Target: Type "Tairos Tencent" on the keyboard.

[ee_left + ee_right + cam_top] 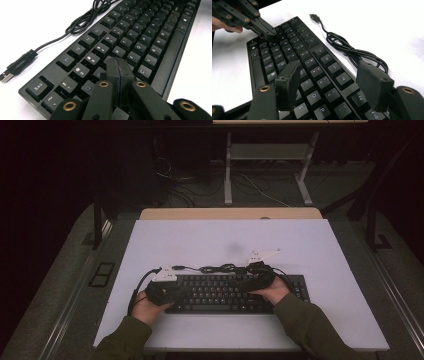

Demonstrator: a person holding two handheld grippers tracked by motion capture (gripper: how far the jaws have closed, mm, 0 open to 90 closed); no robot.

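Note:
A black keyboard (220, 292) lies across the near half of the white tabletop (225, 240). Its black cable (220, 268) is coiled just behind it and ends in a loose USB plug (15, 67). My left gripper (118, 62) is shut with nothing between its jaws, and its tip rests on or just over the keys near E and D. In the high view the left gripper (186, 292) sits at the keyboard's left end. My right gripper (329, 66) hovers open over the right-hand keys, and the high view shows it (242, 284) at the keyboard's right part. In the right gripper view, the left gripper (270, 33) is farther off.
The white board lies on a wooden desk whose far edge (230, 213) shows behind it. Beyond stand another table's metal legs (228, 170) and loose floor cables (260, 190). A metal rail (75, 290) runs along the left side.

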